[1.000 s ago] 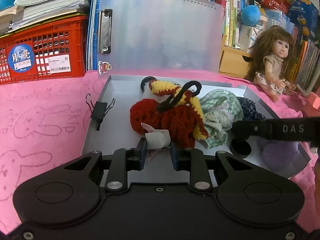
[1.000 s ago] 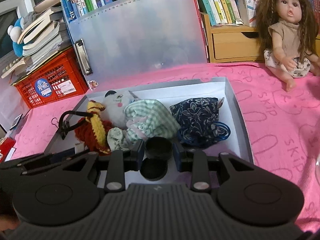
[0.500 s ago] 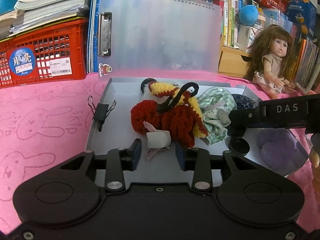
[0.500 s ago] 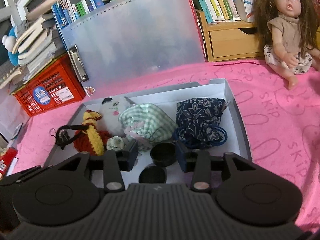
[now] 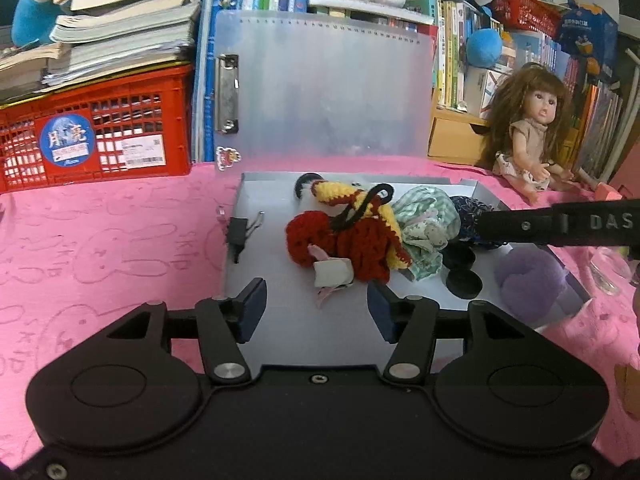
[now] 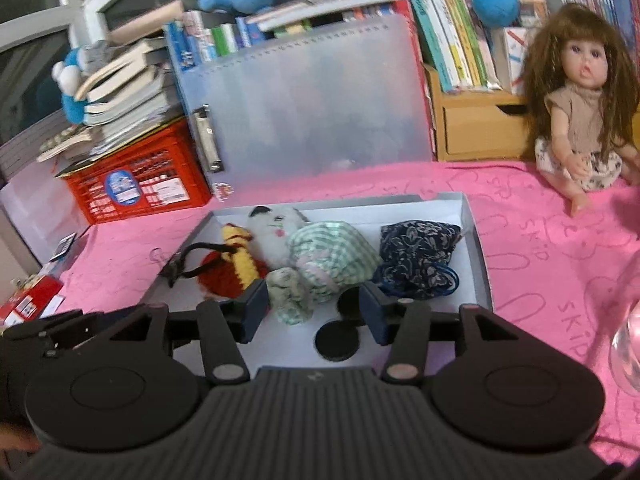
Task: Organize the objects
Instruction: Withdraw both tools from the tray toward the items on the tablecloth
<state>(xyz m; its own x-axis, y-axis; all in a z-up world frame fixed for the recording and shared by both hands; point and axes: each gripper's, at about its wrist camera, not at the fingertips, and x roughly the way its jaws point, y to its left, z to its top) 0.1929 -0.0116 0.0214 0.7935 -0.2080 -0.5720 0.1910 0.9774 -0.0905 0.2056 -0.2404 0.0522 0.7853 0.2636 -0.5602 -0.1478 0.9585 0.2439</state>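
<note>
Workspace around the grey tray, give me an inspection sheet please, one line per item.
Surface: pink cloth with rabbit outlines.
Job's things: grey tray holds a red and yellow crochet toy, green checked pouch, navy floral pouch, white plush, two black round lids, binder clip, purple pompom.
Clutter: doll, red crate, clear glass.
Grippers: left hand-held gripper and right hand-held gripper opening, nothing between the jaws.
Cables: nothing seen.
Surroundings: bookshelves, clipboard.
</note>
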